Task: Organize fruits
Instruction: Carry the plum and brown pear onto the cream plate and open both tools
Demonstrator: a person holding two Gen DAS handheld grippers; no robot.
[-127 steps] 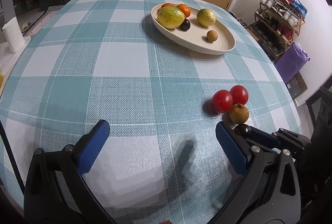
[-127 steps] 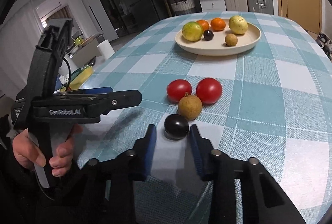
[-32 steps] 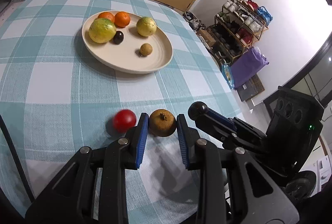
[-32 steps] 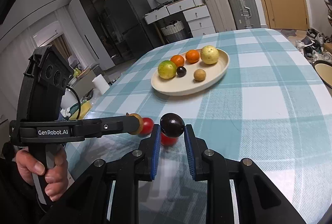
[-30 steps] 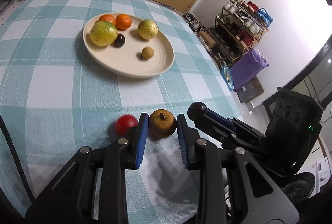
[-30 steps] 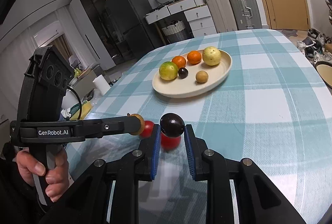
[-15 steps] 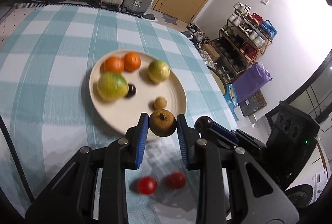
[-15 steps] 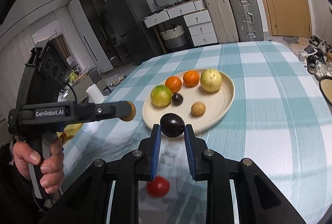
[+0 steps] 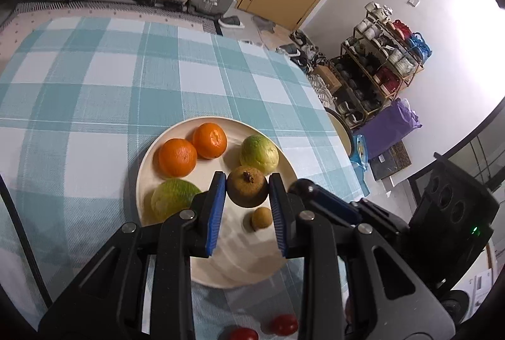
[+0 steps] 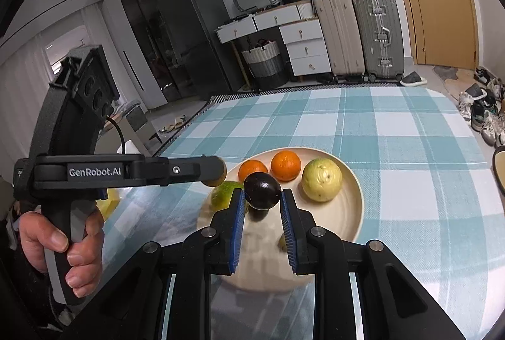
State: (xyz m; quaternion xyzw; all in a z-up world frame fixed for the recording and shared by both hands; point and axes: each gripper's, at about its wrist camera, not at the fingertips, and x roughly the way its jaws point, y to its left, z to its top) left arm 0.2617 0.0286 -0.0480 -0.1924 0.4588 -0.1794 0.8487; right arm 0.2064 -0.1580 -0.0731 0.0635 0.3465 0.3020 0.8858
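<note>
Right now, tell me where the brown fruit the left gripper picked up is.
In the left wrist view the brown fruit is clamped in the left gripper, held above the plate, between the yellow-green guava and the small brown fruit.

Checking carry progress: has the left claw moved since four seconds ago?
Yes. The left claw, shut on the brown fruit, has gone from near the tomatoes forward to above the plate.
</note>
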